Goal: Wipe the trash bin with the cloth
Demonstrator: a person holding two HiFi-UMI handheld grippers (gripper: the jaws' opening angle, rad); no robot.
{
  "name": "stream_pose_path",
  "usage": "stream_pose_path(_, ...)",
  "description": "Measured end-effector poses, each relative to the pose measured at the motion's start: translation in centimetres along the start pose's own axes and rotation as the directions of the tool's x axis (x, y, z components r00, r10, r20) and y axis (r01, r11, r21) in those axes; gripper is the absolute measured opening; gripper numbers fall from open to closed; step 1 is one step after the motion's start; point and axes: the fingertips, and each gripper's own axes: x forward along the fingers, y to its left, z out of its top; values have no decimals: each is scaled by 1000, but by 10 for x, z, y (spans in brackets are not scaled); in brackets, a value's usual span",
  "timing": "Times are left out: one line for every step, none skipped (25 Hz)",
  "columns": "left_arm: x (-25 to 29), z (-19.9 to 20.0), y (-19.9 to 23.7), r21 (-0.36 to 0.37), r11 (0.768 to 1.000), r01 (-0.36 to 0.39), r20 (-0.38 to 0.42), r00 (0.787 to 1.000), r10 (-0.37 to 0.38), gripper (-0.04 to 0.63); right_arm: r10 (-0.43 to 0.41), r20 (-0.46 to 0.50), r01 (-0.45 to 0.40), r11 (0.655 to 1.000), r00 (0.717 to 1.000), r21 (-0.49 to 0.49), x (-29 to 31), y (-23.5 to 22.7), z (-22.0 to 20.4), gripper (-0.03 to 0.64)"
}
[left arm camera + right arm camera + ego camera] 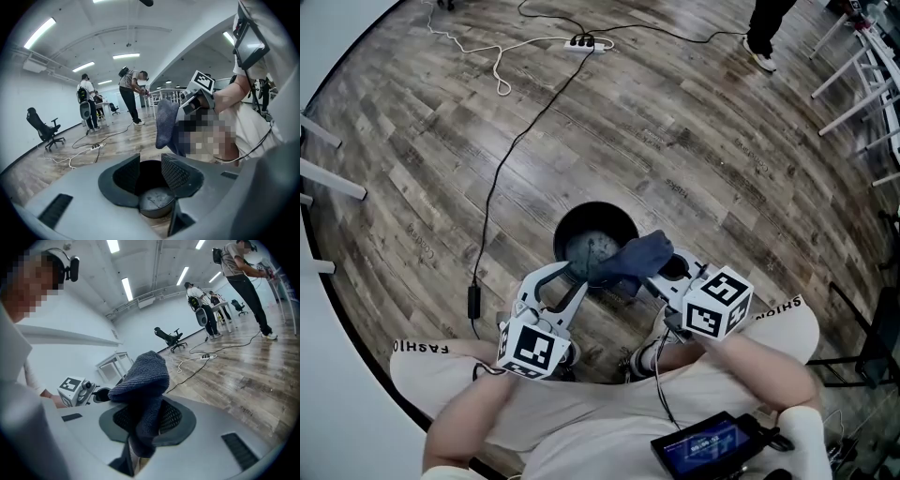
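At centre of the head view: trash bin point(594, 234) upright on the plank floor point(722, 141), mouth open upward. Right gripper point(143, 423) clamped on the cloth point(140, 378), with dark blue folds bunched over the bin's lower-right rim. Left gripper point(151, 174) spread wide with nothing in its hold, tips at the lower-left rim; contact there not readable.

Risks, as judged:
- Bin likely to skid or tip under a sideways wipe if left unbraced.
- Bunched cloth apt to slip from the clamp and drop inside.
- Loose tail liable to snag on the rim.

Black cable point(502, 169) close at left, shoe point(643, 359) tight below. Open floor above and to the right of the bin.
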Motion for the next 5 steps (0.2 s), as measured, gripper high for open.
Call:
stream_pose_path(1,-1,0,1,1000,-1,-4,1000,1,152,9,0,-9,1000,1000,25,0,-1,-1,83)
stream_pose_path(1,-2,0,1,1000,-3,-7,1000,3,152,18,0,-18,999,1000,48,1,-1,-1,83)
stream_pose_path(2,-3,1,0,1000,-5,-10,1000,5,152,27,0,-27,997,1000,66,1,-2,-1,83)
stream_pose_path(2,-4,2,-2,1000,-8,-13,1000,8,152,35,0,-35,996,999,80,2,-2,0,83)
stream_pose_path(3,-5,4,-4,1000,-12,-15,1000,12,152,44,1,-44,995,999,93,3,-3,1,83)
